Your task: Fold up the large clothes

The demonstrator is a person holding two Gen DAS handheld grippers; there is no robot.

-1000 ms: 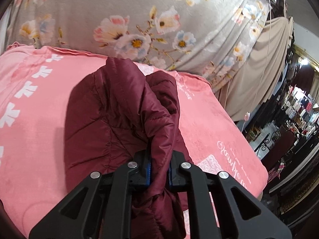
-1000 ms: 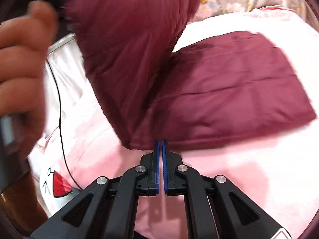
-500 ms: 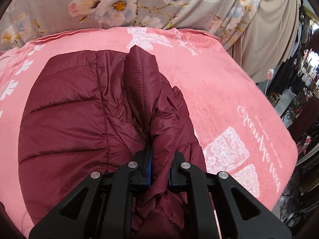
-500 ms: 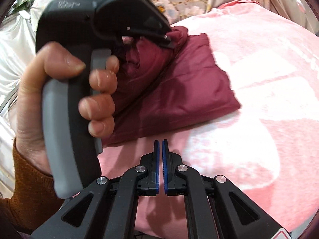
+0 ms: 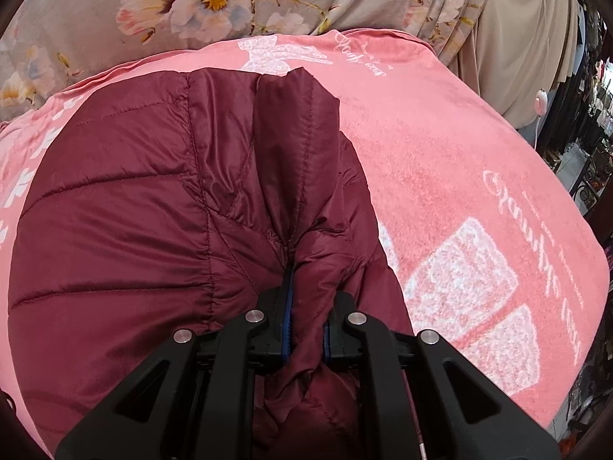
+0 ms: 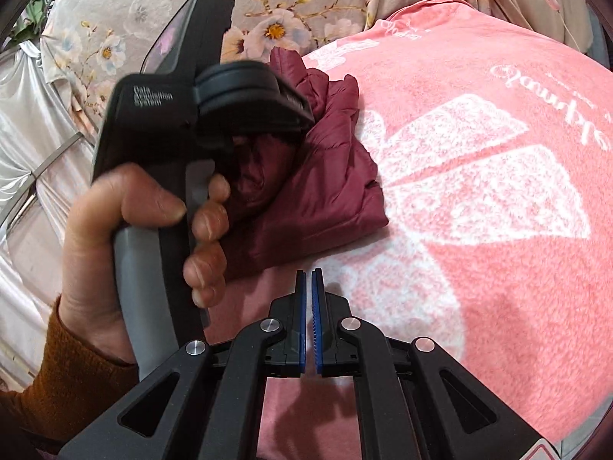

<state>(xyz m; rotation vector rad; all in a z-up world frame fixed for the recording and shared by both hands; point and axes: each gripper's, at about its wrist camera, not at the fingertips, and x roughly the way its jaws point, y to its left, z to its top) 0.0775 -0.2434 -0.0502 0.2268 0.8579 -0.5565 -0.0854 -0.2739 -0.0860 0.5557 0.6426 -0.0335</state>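
**Maroon jacket, top flap just laid over — fold nearly closed**

1. Pink blanket [image 5: 440, 176]: covers the bed and carries everything below; white bow prints and script lettering show on it. A floral sheet [image 5: 230, 4] lies past its far edge.

2. Maroon quilted jacket [image 5: 126, 230]: lies on the pink blanket, toward its floral-sheet end. A second ago I held one half up above the blanket; it now lies over the lower half as a thick stacked bundle. My judgement: this fold is made, and letting go and smoothing come next.

3. My left gripper [image 5: 306, 329]: at the jacket's near edge, its fingers clamped on a bunched ridge of maroon fabric, unchanged over the last second. My left hand [image 6: 153, 237] holds its handle.

4. My right gripper [image 6: 309, 322]: over bare blanket just beside the jacket's near corner, fingers closed on nothing, only a thin slit between the blue pads.
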